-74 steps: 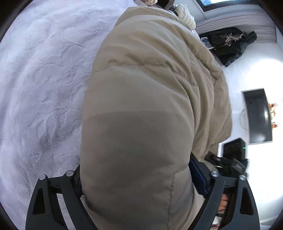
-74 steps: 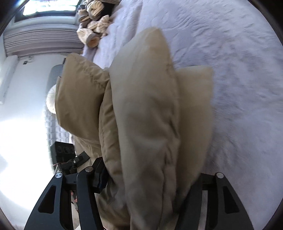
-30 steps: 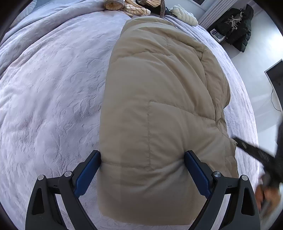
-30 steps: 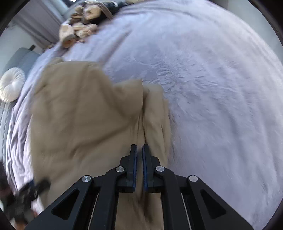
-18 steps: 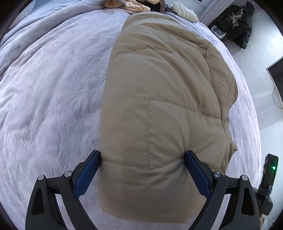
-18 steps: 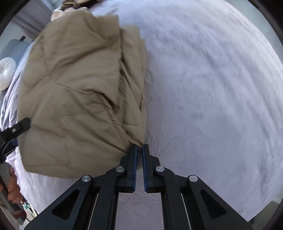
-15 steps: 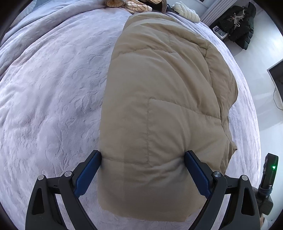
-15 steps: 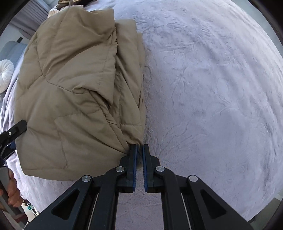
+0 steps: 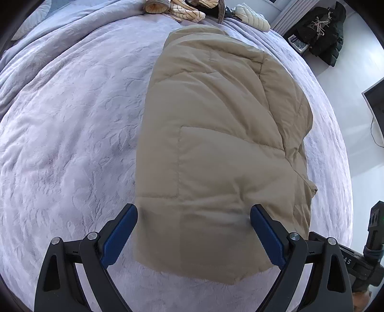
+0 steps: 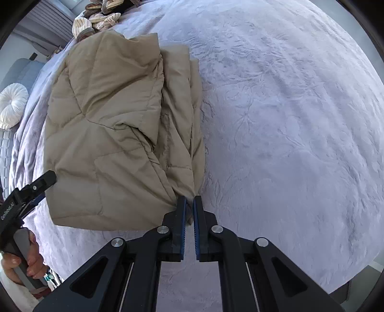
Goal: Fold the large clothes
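A folded tan puffer jacket [image 9: 216,148] lies on the lavender bedspread [image 9: 72,134]. My left gripper [image 9: 193,213] hovers over the jacket's near end, open wide, its blue pads [image 9: 120,235] clear of the fabric on both sides. In the right wrist view the jacket [image 10: 108,124] fills the left half, its layered edges running down to a corner at my right gripper [image 10: 189,200]. That gripper is shut on the corner, with a sliver of fabric between the pads. The left gripper [image 10: 31,189] appears at the jacket's left corner, held by a hand [image 10: 26,264].
A heap of striped and knitted clothes [image 9: 182,9] lies at the far end of the bed. A dark coat [image 9: 321,26] hangs by the wall on the right. A round white cushion [image 10: 13,103] sits off the bed's left side. Bare bedspread [image 10: 288,120] spreads to the right.
The right gripper, shut throughout, drew back from over the jacket to its near corner. The left gripper stayed open above the jacket's end and rose slightly.
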Available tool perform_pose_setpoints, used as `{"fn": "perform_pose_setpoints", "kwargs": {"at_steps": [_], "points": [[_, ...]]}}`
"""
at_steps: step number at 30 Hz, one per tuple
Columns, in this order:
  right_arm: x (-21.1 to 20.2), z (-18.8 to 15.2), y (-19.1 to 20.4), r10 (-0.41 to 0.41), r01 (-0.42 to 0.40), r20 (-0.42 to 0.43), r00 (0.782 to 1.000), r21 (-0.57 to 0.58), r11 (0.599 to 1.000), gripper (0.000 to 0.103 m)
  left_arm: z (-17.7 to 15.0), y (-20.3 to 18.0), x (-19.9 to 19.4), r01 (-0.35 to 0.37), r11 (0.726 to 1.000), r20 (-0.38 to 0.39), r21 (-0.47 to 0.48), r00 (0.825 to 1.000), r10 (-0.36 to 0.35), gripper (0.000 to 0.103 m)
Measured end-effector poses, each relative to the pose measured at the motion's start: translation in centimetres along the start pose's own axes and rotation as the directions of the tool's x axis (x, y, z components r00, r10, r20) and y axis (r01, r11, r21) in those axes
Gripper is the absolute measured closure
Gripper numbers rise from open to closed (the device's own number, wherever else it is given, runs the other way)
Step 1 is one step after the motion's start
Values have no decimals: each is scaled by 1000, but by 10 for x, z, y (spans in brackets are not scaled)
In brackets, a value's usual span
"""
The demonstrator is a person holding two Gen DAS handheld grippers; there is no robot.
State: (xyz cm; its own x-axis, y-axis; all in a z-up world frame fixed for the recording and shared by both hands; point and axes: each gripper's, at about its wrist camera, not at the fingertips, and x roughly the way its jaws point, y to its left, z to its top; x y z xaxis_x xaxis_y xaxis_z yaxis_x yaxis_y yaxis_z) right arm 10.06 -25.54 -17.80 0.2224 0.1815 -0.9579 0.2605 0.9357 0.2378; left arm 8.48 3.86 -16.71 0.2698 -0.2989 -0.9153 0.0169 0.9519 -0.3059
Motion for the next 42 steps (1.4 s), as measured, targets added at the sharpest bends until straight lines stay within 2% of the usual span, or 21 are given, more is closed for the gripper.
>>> {"fn": "perform_pose_setpoints", "kwargs": {"at_steps": [9,18,21,28,30,34,37,38,39,40,41,42], "points": [[-18,-11,-1,30,-30,-9,999,9,999,97,-14,-1,-22,-6,1000,-17,22,1000,6,7],[-37,-24,23,68,-68,-16,998,-29,997,97,-34,-12,-57,-58,993,-14,105,998,59,7],[-45,-29,35,81,-81,-13,997,-40,996,97,-39,-19,-70,-94,986,-4,137,995,96,7],[-63,-29,53,96,-97,-15,995,-63,993,97,-44,-25,-97,-121,985,35,122,992,117,7],[-70,-28,59,99,-99,-4,995,-77,992,96,-43,-25,-104,-135,985,49,111,990,131,0],[-84,-24,66,94,-91,22,995,-103,990,96,-42,-25,-118,-137,987,68,88,989,131,0],[-93,-22,71,93,-88,38,995,-113,990,94,-41,-27,-129,-165,983,97,84,983,157,0],[-96,-22,72,90,-84,44,995,-115,990,85,-40,-27,-132,-177,981,110,82,980,168,0],[-100,-22,74,86,-79,54,995,-117,990,64,-40,-27,-136,-189,979,122,78,976,179,0],[-103,-22,75,86,-78,64,994,-120,990,51,-39,-27,-140,-199,977,133,73,973,188,0],[-108,-23,77,87,-76,79,993,-128,989,31,-39,-27,-143,-200,977,138,71,972,189,0],[-113,-24,80,85,-72,93,992,-138,988,26,-38,-27,-145,-195,978,141,68,973,185,0]]}}
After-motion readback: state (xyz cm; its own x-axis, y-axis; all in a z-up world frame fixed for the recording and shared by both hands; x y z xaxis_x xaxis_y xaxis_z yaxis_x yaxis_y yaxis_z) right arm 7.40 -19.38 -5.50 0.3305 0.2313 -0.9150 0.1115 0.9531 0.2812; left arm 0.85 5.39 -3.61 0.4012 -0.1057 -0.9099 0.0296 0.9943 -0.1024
